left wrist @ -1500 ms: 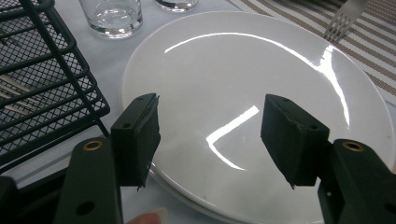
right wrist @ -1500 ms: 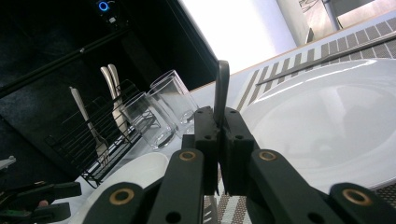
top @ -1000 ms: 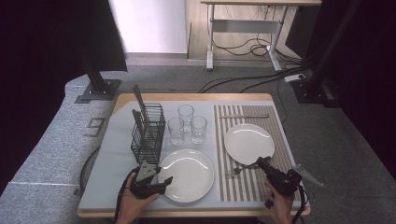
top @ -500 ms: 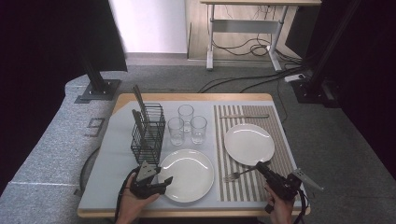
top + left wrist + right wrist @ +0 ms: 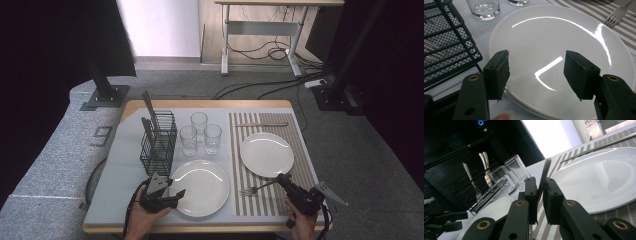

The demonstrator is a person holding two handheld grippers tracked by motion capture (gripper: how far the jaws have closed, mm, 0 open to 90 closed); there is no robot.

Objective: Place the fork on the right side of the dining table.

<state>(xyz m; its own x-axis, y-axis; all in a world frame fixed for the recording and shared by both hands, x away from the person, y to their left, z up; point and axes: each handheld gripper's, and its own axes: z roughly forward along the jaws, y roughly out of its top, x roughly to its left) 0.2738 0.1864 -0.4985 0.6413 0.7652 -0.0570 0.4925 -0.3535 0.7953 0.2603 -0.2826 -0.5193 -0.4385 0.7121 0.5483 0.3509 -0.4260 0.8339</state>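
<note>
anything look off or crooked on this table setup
Mostly tidy. The fork lies aslant across the striped placemat, its handle between the right gripper's jaws, which have just been opening. Nothing spilled or broken.

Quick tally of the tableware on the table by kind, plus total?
Plates: 2
Glasses: 3
Forks: 1
Knives: 1
Wire baskets: 1
Total: 8, leaving out the utensils standing in the basket.
</note>
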